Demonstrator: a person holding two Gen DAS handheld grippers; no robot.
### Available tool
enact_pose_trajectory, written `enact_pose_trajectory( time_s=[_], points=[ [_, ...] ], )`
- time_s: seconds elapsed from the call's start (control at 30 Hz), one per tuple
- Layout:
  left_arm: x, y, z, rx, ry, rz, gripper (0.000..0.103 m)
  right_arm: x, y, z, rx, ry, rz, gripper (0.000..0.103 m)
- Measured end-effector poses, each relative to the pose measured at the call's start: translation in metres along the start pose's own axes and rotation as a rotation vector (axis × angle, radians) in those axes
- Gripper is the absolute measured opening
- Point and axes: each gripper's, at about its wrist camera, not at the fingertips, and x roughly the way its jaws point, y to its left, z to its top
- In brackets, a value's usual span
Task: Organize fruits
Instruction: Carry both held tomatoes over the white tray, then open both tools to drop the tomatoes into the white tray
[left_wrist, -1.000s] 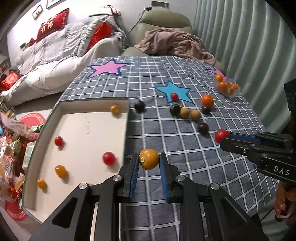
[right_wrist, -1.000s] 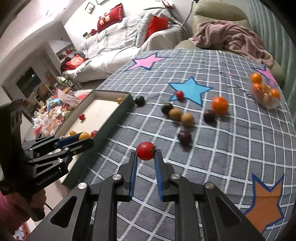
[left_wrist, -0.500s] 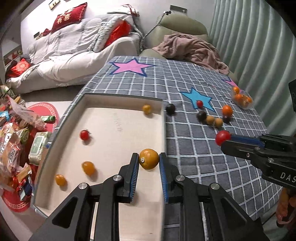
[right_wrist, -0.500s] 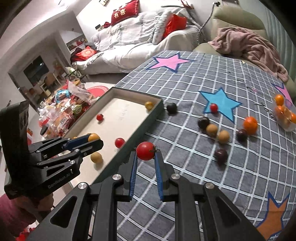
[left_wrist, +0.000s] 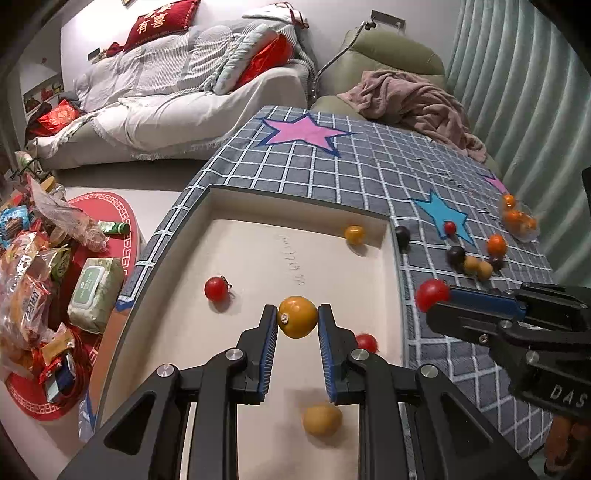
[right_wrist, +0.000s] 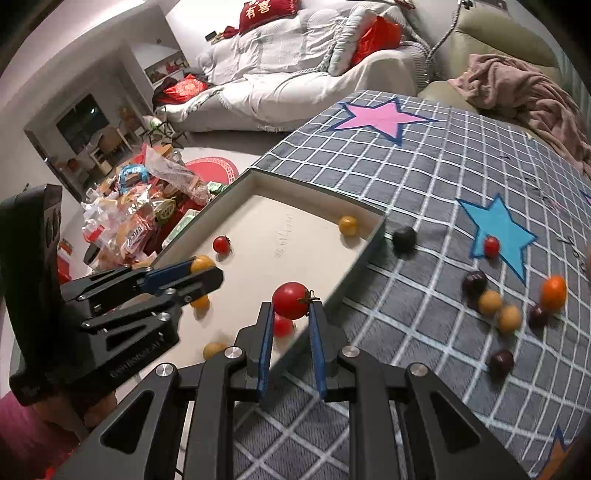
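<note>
My left gripper (left_wrist: 297, 322) is shut on a yellow-orange tomato (left_wrist: 297, 317) and holds it above the middle of the white tray (left_wrist: 295, 192). My right gripper (right_wrist: 291, 309) is shut on a red tomato (right_wrist: 290, 305) above the tray's right wall (right_wrist: 354, 266); it also shows in the left wrist view (left_wrist: 431, 294). The tray holds several red and yellow tomatoes, such as a red one (left_wrist: 216, 288) and a yellow one (left_wrist: 322, 419). Several dark, yellow, orange and red fruits (right_wrist: 491, 302) lie loose on the checked cloth.
A clear bag of orange fruits (left_wrist: 517, 218) lies at the table's far right. The checked cloth with stars (right_wrist: 424, 177) covers the table. Snack packets and a wipes pack (left_wrist: 94, 288) lie on the floor to the left. A sofa and an armchair stand behind.
Both grippers have moved left with their fruits. The left gripper now hangs over the tray's middle and the right gripper has reached the tray's right wall.
</note>
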Motion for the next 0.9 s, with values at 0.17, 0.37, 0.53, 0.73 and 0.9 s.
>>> enact_pose_trajectory(
  time_s=[0.17, 0.37, 0.53, 0.73, 0.9],
  points=[
    [0.025, 0.004, 0.011, 0.002, 0.042, 0.052, 0.024, 0.028, -0.001, 0.018, -0.004, 0.042, -0.033, 0.021],
    [0.052, 0.007, 0.020, 0.006, 0.112, 0.092, 0.024, 0.061, -0.003, 0.034, -0.042, 0.112, -0.076, 0.021],
    [0.068, 0.008, 0.021, 0.005, 0.184, 0.105, 0.024, 0.079, -0.003, 0.035, -0.101, 0.169, -0.106, 0.021],
    [0.070, 0.010, 0.022, 0.007, 0.195, 0.107, 0.024, 0.081, 0.002, 0.033, -0.152, 0.169, -0.115, 0.030],
    [0.067, 0.020, 0.021, -0.038, 0.200, 0.105, 0.024, 0.065, 0.005, 0.031, -0.167, 0.116, -0.122, 0.059]
  ],
)
